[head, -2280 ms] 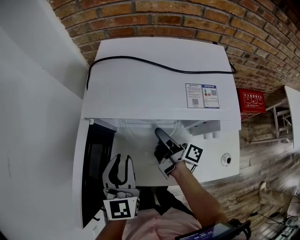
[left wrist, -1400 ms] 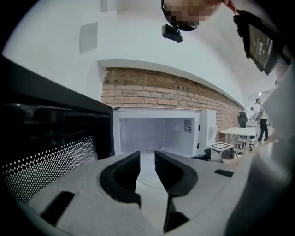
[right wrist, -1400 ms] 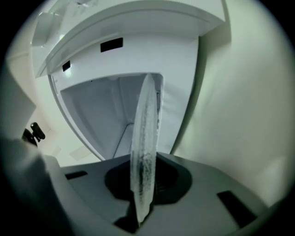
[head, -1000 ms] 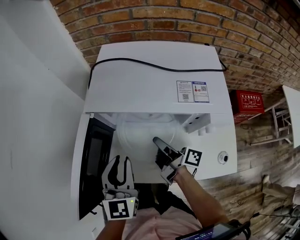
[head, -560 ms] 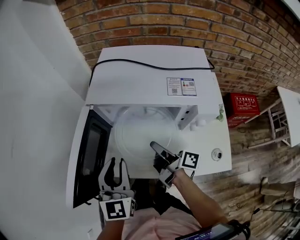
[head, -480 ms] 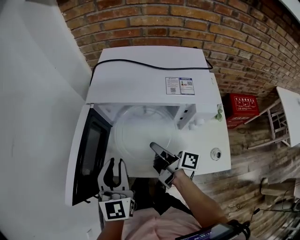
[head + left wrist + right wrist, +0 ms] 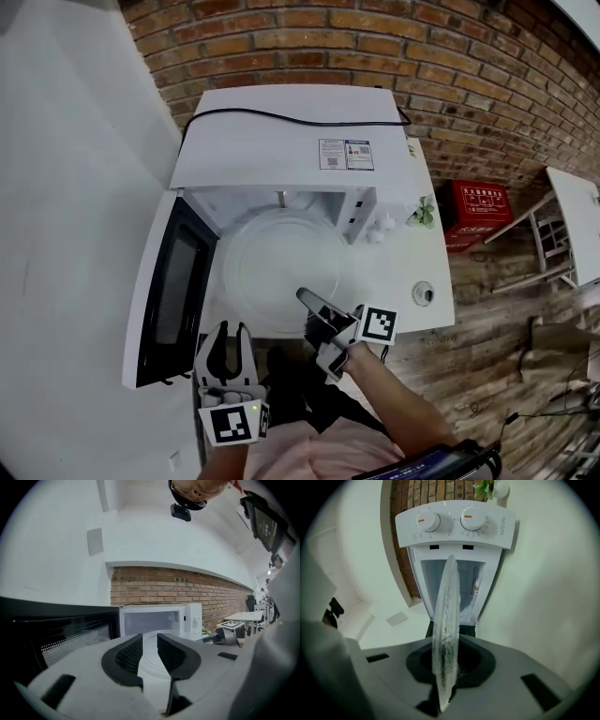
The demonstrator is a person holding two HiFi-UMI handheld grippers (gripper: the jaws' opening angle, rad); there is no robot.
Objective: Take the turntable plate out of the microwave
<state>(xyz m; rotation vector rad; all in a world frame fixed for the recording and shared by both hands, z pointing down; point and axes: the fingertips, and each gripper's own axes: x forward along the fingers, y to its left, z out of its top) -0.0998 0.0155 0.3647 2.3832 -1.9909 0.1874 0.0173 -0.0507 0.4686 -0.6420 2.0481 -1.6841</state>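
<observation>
The clear glass turntable plate (image 7: pixel 277 267) is held level in front of the white microwave (image 7: pixel 291 141), almost wholly outside its cavity. My right gripper (image 7: pixel 307 300) is shut on the plate's near rim. In the right gripper view the plate (image 7: pixel 446 606) shows edge-on between the closed pads of the right gripper (image 7: pixel 446 660), with the microwave's knob panel (image 7: pixel 454 522) behind it. My left gripper (image 7: pixel 232 328) hovers open and empty at the lower left, beside the open black door (image 7: pixel 173 286). In the left gripper view the left gripper (image 7: pixel 149 641) looks along its parted jaws at the cavity (image 7: pixel 150 620).
A black cable (image 7: pixel 281 116) lies across the microwave's top. The white counter (image 7: pixel 427 319) has a round hole (image 7: pixel 419 293) at the right, with a small plant (image 7: pixel 420 211) near its back. A red box (image 7: pixel 473 211) stands on the floor by the brick wall. A white wall lies at left.
The plate has slid out of the cavity toward me in the right gripper's grip. Both grippers have drawn back from the microwave; the left stayed open.
</observation>
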